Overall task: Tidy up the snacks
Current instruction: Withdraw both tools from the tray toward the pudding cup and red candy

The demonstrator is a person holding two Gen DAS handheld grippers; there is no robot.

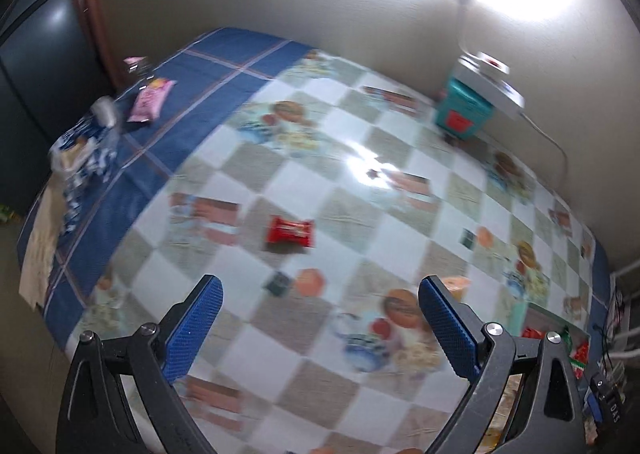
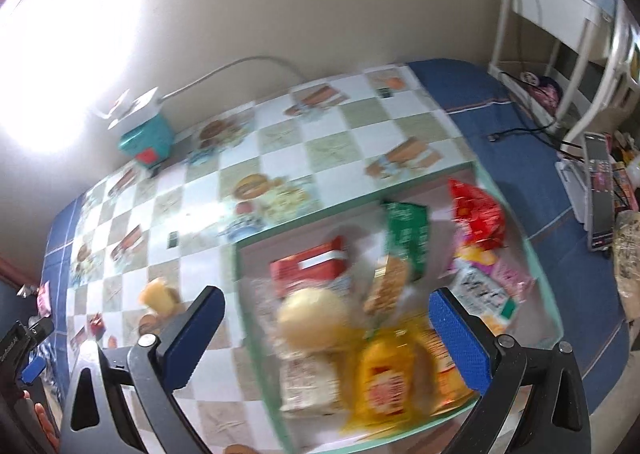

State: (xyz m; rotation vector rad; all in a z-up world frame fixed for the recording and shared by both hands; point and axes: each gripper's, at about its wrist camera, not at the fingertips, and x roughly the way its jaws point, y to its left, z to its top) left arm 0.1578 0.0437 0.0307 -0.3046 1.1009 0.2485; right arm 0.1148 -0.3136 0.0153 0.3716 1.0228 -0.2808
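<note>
Checked cloth with food pictures covers your bench (image 1: 360,182), and a plain wall stands behind it. Your left gripper (image 1: 320,318) has its fingers (image 1: 196,330) spread wide with nothing between them. A small red snack pack (image 1: 291,231) lies on the cloth ahead of those fingers, well apart from them and a bit nearer the left one. Far off on the blue edge lies a pink pack (image 1: 150,101), with a blue and white bag (image 1: 86,152) near it.

Your right gripper (image 2: 326,334) is also spread wide and holds nothing. It hangs over a green-rimmed tray (image 2: 240,274) full of snacks. A round pale bun (image 2: 312,318) and a yellow pack (image 2: 386,382) sit between the fingers, lower down in the tray. A red box (image 2: 308,270) and a green pack (image 2: 408,238) lie farther ahead. A yellow snack (image 2: 160,296) sits on the cloth just left of the tray.

Everything is blurry, so you cannot read any labels. The near end of the tray is cut off.
</note>
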